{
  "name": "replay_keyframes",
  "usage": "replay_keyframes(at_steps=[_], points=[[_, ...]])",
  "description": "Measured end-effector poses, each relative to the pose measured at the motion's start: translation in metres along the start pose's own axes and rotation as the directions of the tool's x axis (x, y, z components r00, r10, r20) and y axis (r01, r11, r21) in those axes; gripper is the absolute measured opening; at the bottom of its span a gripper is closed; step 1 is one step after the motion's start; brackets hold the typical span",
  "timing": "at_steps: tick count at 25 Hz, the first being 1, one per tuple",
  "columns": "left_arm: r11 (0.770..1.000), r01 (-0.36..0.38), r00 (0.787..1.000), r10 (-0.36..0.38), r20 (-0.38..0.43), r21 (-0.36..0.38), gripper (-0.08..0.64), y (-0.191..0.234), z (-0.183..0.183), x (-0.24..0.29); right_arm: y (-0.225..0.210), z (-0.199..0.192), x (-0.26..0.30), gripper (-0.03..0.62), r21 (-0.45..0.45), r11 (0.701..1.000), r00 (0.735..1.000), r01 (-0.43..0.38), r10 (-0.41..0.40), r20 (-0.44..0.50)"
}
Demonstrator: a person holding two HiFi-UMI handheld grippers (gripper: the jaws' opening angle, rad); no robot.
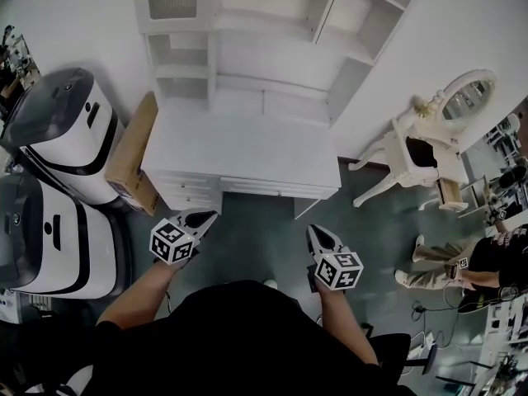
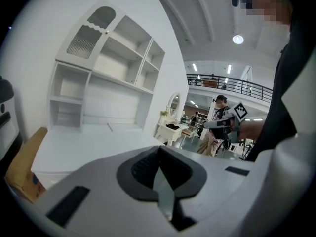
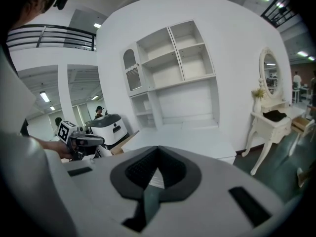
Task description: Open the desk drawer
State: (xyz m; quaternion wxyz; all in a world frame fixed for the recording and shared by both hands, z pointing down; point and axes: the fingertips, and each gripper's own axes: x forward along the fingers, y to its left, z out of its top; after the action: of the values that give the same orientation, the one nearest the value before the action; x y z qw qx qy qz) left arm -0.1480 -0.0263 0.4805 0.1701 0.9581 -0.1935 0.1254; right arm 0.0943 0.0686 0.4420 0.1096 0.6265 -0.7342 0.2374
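Note:
A white desk with a shelf hutch stands against the wall ahead. Its wide drawer front sits shut under the top, with small drawers at its left end. My left gripper hovers just short of the desk's left front, jaws together and empty. My right gripper hangs further back, below the wide drawer, also shut on nothing. In the left gripper view the jaws meet before the desk top. In the right gripper view the shut jaws point at the desk.
Two white-and-black machines stand at the left, with a cardboard box leaning against the desk's side. A white dressing table with an oval mirror stands at the right. A person is at the right edge.

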Motion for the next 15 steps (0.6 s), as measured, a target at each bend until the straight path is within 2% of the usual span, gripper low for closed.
replay_keyframes(at_steps=[5,10,15], points=[[1.000,0.000,0.999,0.000,-0.040,-0.019,0.009,0.008,-0.004,0.018,-0.015,0.007,0.013,0.002,0.023,1.000,1.000,0.010,-0.010,0.000],[1.000,0.011,0.999,-0.010,-0.034,0.011,0.009,0.006,0.009,0.038,-0.036,0.008,0.037,0.002,0.036,0.999,1.000,-0.013,0.013,-0.010],[0.999,-0.040,0.998,0.040,-0.049,0.002,0.009,0.025,0.018,0.052,-0.062,0.026,0.064,0.002,0.013,0.999,0.999,-0.039,0.039,-0.010]])
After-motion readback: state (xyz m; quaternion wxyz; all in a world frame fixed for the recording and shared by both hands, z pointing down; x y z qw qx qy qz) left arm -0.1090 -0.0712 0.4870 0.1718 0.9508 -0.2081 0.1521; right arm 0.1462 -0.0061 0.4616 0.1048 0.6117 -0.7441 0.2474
